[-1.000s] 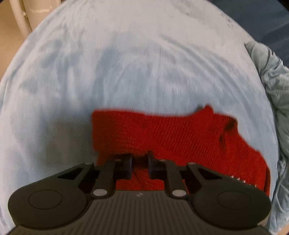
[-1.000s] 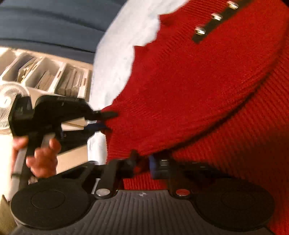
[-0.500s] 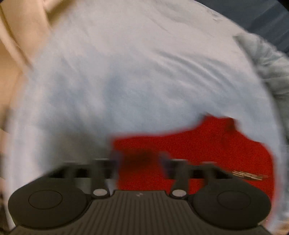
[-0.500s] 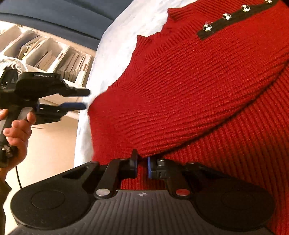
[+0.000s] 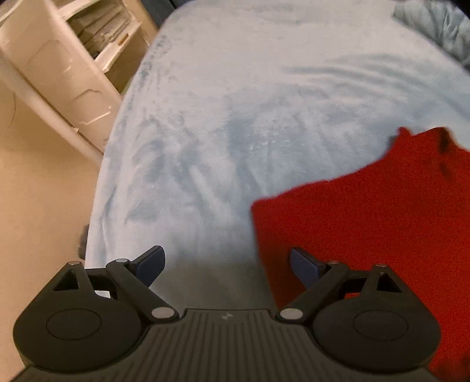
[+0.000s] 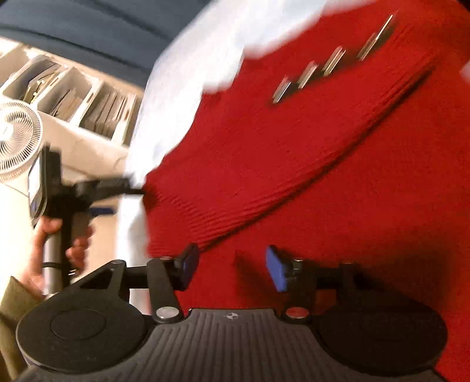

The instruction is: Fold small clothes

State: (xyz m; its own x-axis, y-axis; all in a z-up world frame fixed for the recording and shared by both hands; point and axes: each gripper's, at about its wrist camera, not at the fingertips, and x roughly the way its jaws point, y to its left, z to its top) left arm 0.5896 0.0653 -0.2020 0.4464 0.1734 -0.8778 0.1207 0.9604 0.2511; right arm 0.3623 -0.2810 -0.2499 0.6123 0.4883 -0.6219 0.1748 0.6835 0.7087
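1. One red sweater (image 6: 308,176) lay folded on a pale blue blanket (image 5: 249,102), a doubled layer crossing it with a ribbed edge running diagonally; in the left wrist view the sweater (image 5: 382,220) filled the lower right part of the blanket.
2. Four small buttons (image 6: 308,70), blurred, sat in a dark strip near the sweater's upper edge.
3. Over the sweater the right gripper (image 6: 232,267) had its fingers spread apart, nothing between them, with the blue pad (image 6: 276,269) of one finger facing the gap.
4. Beside the sweater's left edge the left gripper (image 5: 226,264) was released wide, its fingers parted over the blanket; the right-hand fingertip (image 5: 302,263) lay over the red knit, and whether it touched could not be told.
5. From the right wrist view the left gripper (image 6: 129,188) reached toward the sweater's near corner, blurred, carried by a hand (image 6: 58,244) in an olive sleeve (image 6: 14,296).
6. Past the blanket's edge stood a white shelf (image 5: 73,67) with stacked papers, a white fan (image 6: 14,135), and a beige floor (image 5: 38,205).
7. A crumpled grey-blue cloth (image 5: 434,26) lay at the blanket's far right corner.
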